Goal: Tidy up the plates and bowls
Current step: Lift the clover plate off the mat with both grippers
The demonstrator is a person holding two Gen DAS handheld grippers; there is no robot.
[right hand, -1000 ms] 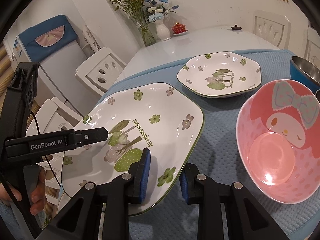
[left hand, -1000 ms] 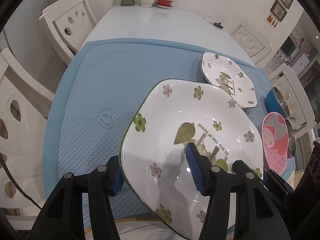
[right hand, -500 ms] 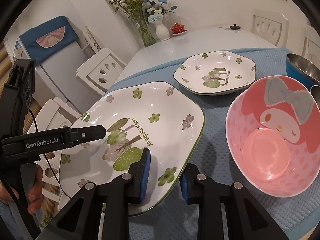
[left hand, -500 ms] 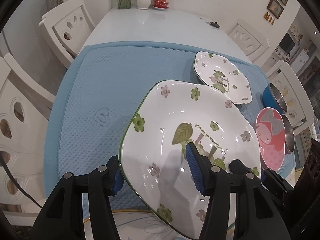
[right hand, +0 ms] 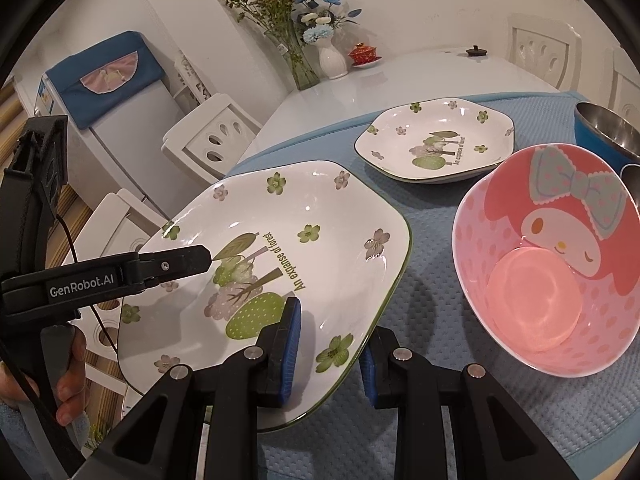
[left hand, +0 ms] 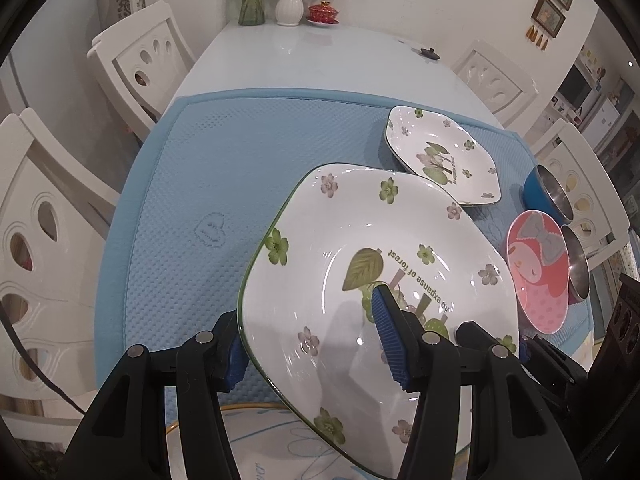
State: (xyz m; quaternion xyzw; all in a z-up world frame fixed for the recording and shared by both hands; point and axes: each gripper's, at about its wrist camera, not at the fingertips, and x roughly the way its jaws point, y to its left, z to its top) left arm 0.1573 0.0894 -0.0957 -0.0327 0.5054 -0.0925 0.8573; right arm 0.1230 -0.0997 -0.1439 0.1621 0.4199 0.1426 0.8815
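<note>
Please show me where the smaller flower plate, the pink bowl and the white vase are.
smaller flower plate (right hand: 434, 142), right wrist view, inner surface.
pink bowl (right hand: 536, 296), right wrist view, inside bottom.
white vase (left hand: 288, 8), left wrist view, body.

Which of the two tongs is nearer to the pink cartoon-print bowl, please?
Right. The right tongs grip the large floral plate on its edge beside the pink cartoon-print bowl; the left tongs hold the plate's far edge.

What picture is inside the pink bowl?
The pink bowl has a white bunny face with a blue dotted bow and polka dots. The right wrist view shows it best.
</note>
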